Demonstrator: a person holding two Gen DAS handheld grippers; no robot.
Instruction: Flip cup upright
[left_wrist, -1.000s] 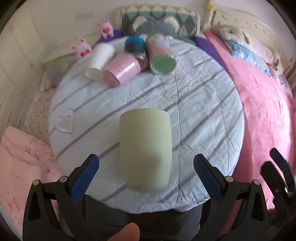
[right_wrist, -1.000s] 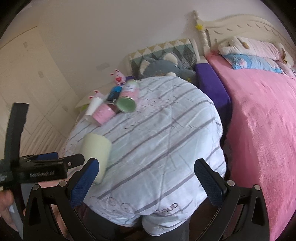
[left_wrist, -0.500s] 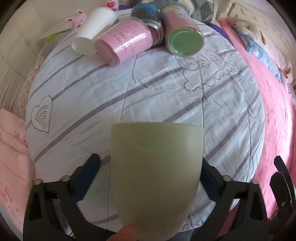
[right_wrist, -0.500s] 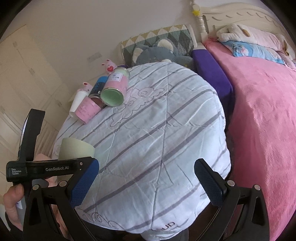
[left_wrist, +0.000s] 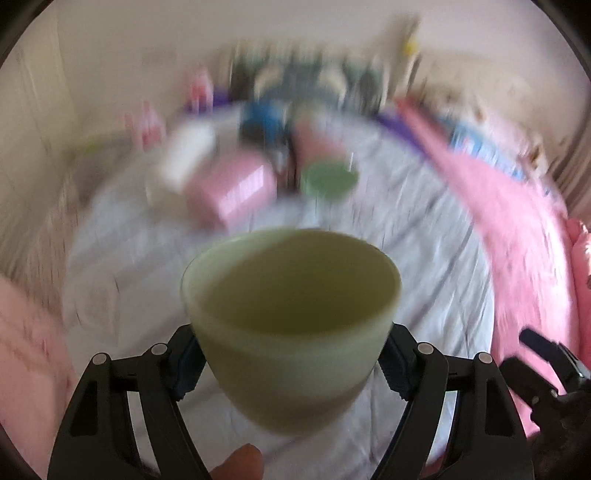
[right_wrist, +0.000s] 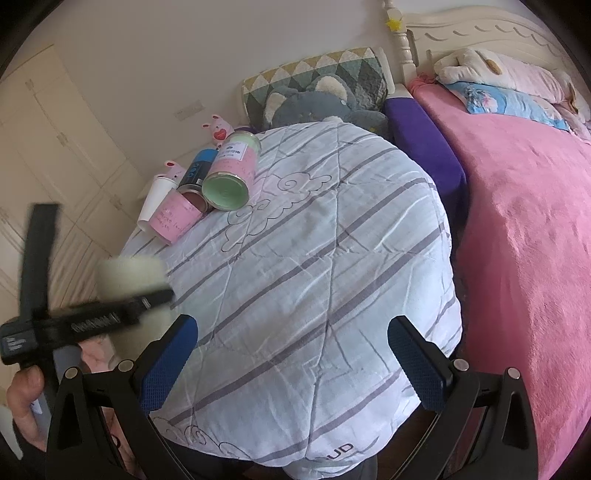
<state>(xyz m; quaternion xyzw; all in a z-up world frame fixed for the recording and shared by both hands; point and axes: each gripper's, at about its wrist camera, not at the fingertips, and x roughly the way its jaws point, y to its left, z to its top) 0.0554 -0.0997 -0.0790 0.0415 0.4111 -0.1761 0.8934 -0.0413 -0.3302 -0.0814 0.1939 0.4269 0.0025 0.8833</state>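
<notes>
A pale green cup (left_wrist: 291, 325) fills the middle of the blurred left wrist view, its open mouth facing up and toward the camera. My left gripper (left_wrist: 291, 363) is shut on the cup, its blue pads pressed against both sides near the base. In the right wrist view the cup (right_wrist: 127, 273) shows blurred at the left, held above the table edge. My right gripper (right_wrist: 291, 365) is open and empty above the near part of the striped cloth (right_wrist: 314, 277).
At the far left of the round table lie a white cup (right_wrist: 153, 201), a pink cup (right_wrist: 175, 218), a blue can (right_wrist: 197, 171) and a pink canister with a green lid (right_wrist: 231, 177). A pink bed (right_wrist: 517, 240) is on the right.
My left gripper closed on the green cup, lifted it off the cloth and turned it, so its mouth now faces up. The right gripper stayed open and shifted little.
</notes>
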